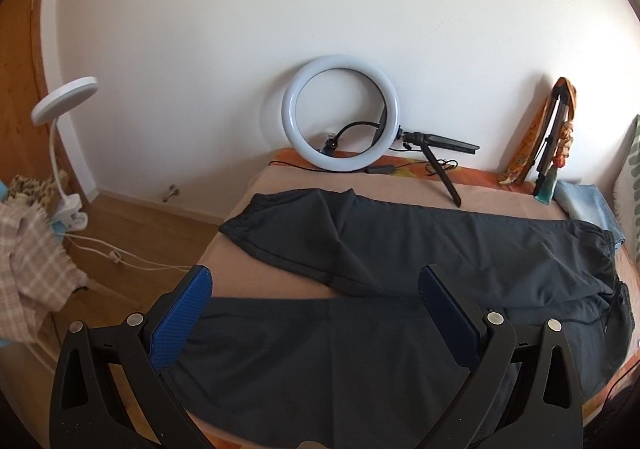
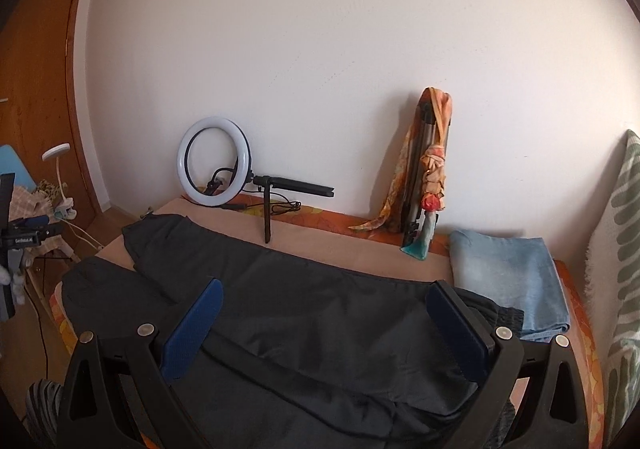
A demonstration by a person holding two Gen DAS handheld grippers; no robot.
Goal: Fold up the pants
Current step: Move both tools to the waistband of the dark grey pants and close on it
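Observation:
Dark grey pants (image 1: 400,249) lie spread on a bed with a peach sheet (image 1: 400,189). Their legs run to the left and split apart, and the waistband sits at the right. My left gripper (image 1: 316,277) hovers open above the near leg, nothing between its blue pads (image 1: 180,325). In the right wrist view the pants (image 2: 320,301) fill the foreground, with the elastic waistband (image 2: 504,317) at the right. My right gripper (image 2: 324,289) is open above the upper part of the pants, holding nothing.
A white ring light (image 1: 340,113) on a small black tripod stands at the far edge by the wall. A folded tripod wrapped in an orange scarf (image 2: 428,177) leans on the wall. Folded light blue jeans (image 2: 508,273) lie at the right. A clip lamp (image 1: 64,97) and cables are at the left.

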